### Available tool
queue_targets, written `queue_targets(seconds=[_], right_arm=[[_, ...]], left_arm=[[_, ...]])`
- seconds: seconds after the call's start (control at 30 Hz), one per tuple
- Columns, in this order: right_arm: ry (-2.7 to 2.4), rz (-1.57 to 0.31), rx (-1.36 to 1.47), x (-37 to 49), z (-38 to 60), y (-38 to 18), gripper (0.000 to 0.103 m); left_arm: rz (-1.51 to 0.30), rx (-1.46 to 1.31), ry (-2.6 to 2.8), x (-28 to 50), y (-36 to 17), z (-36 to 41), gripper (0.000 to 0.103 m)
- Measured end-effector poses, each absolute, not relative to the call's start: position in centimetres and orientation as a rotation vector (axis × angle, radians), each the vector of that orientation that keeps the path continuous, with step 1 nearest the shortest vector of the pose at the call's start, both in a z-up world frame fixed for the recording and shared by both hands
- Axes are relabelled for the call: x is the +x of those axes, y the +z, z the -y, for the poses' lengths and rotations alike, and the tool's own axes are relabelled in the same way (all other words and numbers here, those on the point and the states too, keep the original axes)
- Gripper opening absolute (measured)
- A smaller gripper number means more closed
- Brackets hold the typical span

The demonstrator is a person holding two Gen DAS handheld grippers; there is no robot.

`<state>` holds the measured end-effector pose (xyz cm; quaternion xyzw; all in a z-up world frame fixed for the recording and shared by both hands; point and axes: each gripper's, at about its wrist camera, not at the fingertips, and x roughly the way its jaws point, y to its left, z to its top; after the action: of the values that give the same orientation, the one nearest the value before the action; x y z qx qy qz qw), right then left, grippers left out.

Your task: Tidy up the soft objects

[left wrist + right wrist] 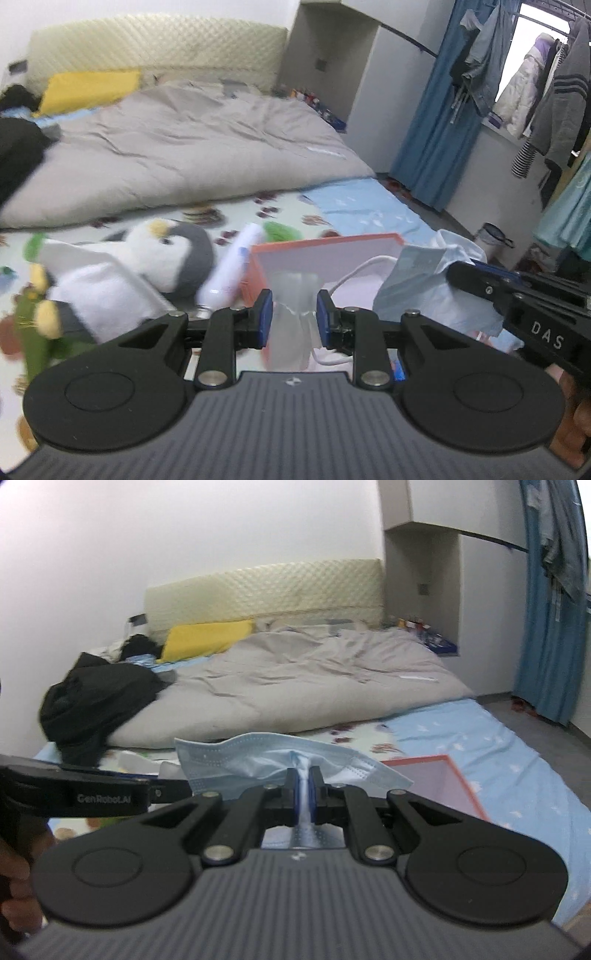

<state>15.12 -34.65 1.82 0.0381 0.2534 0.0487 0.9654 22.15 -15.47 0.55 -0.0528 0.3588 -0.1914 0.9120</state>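
Note:
My left gripper [294, 318] is shut on a bunched, translucent white wrapper [293, 291] that hangs between its blue pads. Just beyond it an orange-rimmed pink box [325, 248] stands open on the bed. My right gripper [304, 775] is shut on a light-blue face mask [258, 755], which spreads out to both sides of the fingers. In the left wrist view the right gripper [456, 272] comes in from the right with the mask [417, 291] beside the box. A penguin plush [173, 251] lies to the left of the box. The left gripper [181, 789] shows at the left of the right wrist view.
A white tube [232, 267] leans against the box, and a white cable [354, 275] lies inside it. A green plush [33, 325] sits far left. A grey duvet [295, 686], black clothes [96, 701] and a yellow pillow [207, 637] lie farther up the bed. Clothes [554, 96] hang at the right.

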Motion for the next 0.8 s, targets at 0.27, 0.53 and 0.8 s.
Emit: queue_targets(seconds=[0.27, 0.53, 0.8], right_arm=[[0.007, -0.680, 0.120, 18.3, 40.4, -2.3, 0.009], [-0.081, -0.836, 0.147, 20.1, 44.1, -8.3, 0.010], [-0.111, -0.903, 0.161, 18.9, 45.2, -11.5, 0.011]], left_arm=[[-0.864, -0.044, -0.446, 27.0, -3.3, 23.2, 0.029], [-0.985, 0.069, -0.496, 28.9, -8.4, 29.4, 0.030], [-1.072, 0.065, -0.486, 29.1, -11.6, 30.4, 0.030]])
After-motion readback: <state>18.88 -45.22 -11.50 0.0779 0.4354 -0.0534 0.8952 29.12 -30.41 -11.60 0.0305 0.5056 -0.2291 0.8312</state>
